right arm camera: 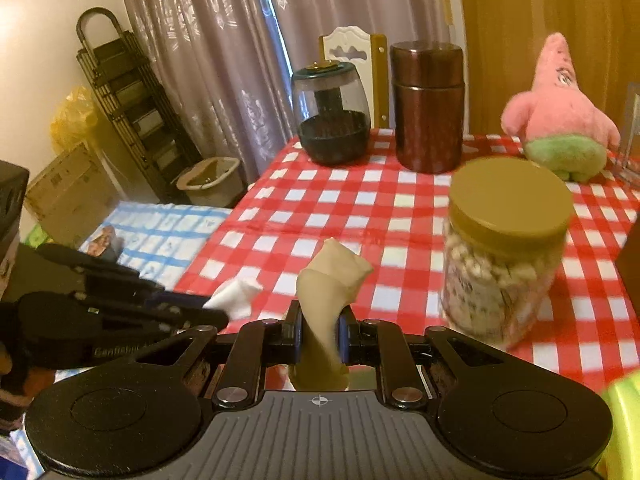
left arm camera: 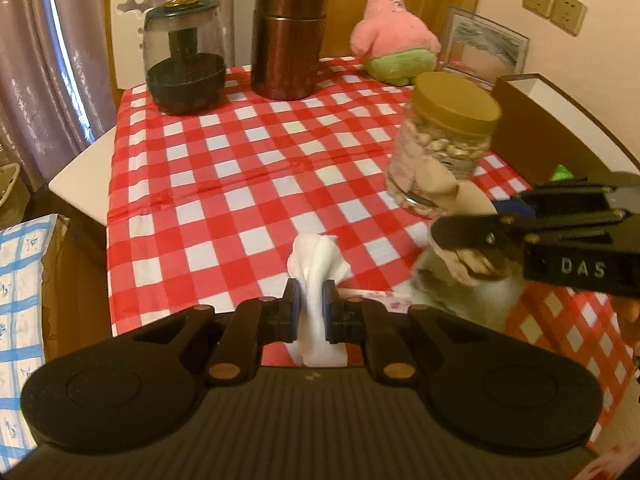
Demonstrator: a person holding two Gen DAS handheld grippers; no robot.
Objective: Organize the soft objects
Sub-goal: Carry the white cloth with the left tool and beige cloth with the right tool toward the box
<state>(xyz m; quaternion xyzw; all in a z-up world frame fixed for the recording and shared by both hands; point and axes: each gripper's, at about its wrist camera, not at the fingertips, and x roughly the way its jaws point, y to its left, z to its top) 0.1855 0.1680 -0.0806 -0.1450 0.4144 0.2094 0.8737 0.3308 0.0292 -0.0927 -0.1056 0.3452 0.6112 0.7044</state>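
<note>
- White sock [left arm camera: 316, 276]: pinched between the pads of the left gripper [left arm camera: 311, 300], jaws pressed tight on it. The bunched top sticks up past the fingertips and the rest hangs down behind them, clear of the table.
- Beige sock [right arm camera: 326, 300]: pinched in the right gripper [right arm camera: 319, 334], jaws clamped on its twisted middle, one end standing up above the fingers and the other hanging below. In the left view this gripper [left arm camera: 472, 248] comes in from the right, holding the sock beside the snack jar.
- The two grippers are near each other; in the right view the left gripper [right arm camera: 224, 304] shows at the left with the white sock [right arm camera: 236, 294] at its tip.
- Table [left arm camera: 80, 168]: white, covered by a red-and-white check cloth [left arm camera: 248, 168], creased across the middle.
- Room: curtains [right arm camera: 224, 60] behind, a folded ladder [right arm camera: 128, 92] against the wall, a white chair back [left arm camera: 140, 8] at the far edge.
- On the cloth, left to right: a dark glass jar [left arm camera: 184, 60], a brown canister [left arm camera: 289, 36], a pink plush [left arm camera: 394, 32], a picture frame [left arm camera: 486, 48], a snack jar [left arm camera: 444, 140] with a tan lid, a brown box [left arm camera: 540, 120].
- The snack jar stands just beyond the right gripper.
</note>
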